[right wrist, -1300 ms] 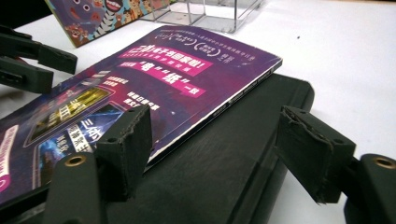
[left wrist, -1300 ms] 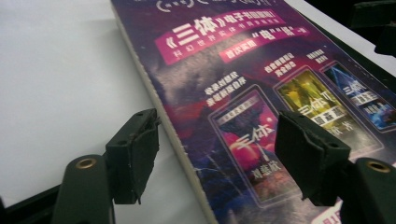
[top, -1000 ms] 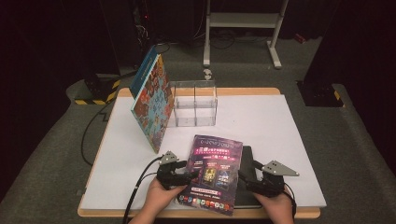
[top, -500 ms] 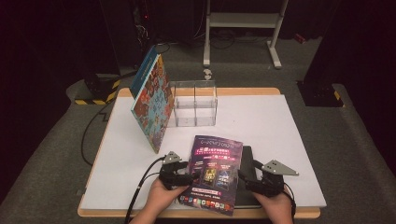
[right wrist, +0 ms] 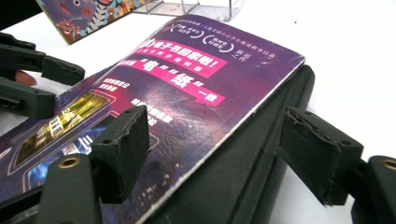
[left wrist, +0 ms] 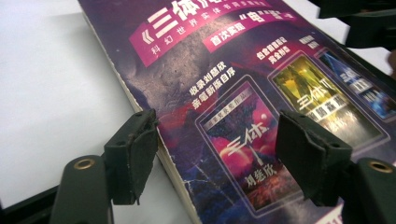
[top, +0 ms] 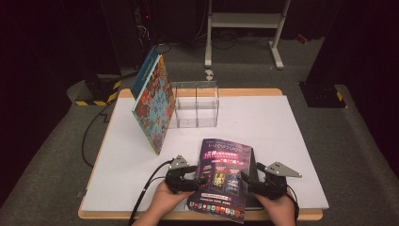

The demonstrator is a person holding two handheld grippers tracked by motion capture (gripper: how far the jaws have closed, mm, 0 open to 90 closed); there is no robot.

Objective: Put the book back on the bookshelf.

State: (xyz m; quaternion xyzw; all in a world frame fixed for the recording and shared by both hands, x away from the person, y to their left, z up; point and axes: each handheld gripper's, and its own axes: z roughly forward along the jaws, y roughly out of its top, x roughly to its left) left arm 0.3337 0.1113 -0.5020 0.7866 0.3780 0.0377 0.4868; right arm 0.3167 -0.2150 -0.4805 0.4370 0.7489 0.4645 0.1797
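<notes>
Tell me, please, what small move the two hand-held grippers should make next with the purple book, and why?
Probably close both on the book's edges. The left hand-held gripper straddles the left edge of the purple book, its jaws just closing but not yet pressing. The right hand-held gripper straddles the right edge, where the book lies on a black block, its jaws wide apart. Neither grips yet, so lifting now would likely fail.
</notes>
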